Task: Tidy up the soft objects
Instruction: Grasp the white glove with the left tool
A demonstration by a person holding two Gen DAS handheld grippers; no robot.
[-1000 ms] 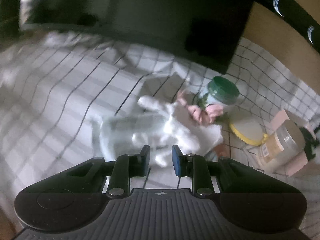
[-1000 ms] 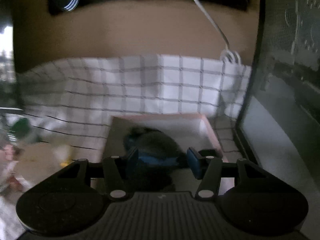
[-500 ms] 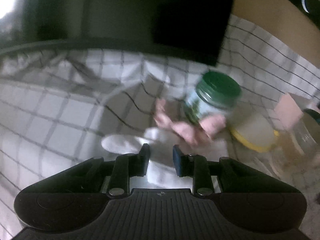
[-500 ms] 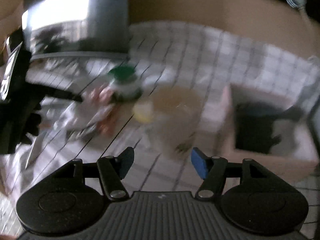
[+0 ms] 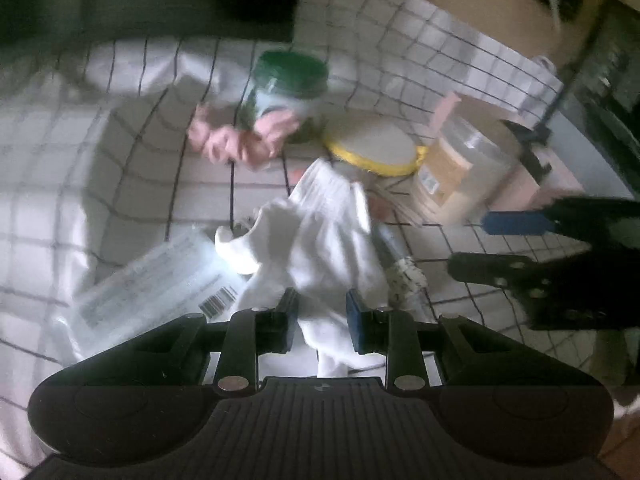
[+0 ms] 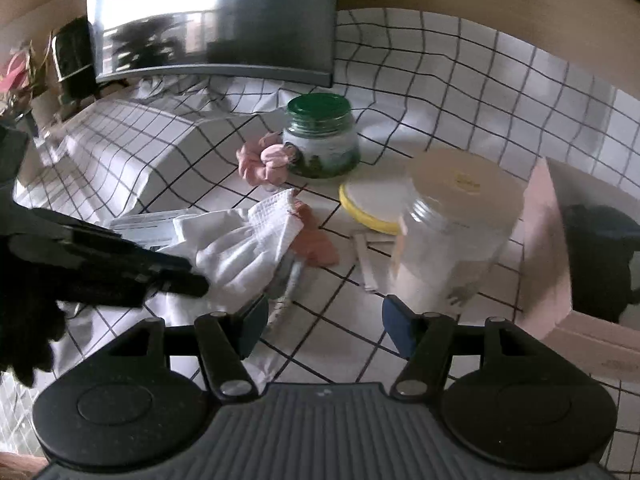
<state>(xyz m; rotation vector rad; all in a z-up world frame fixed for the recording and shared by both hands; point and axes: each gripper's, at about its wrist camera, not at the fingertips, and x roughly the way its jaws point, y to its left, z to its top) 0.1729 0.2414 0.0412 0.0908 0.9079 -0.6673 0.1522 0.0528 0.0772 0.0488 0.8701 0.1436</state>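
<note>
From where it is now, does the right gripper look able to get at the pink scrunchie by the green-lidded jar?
Probably yes. The right gripper is open and empty, and the pink scrunchie lies uncovered ahead; only the white cloth and left gripper crowd the left side.

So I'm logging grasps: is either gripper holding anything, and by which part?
The left gripper has the white cloth between its pads at the near end; a firm pinch cannot be told. The right gripper holds nothing.

My left view is dim and motion-smeared (worst at the far edge of the checked cloth [image 5: 132, 184]); my right view is sharper, window glare on the dark screen [image 6: 208, 20], fisheye-bent edges.
</note>
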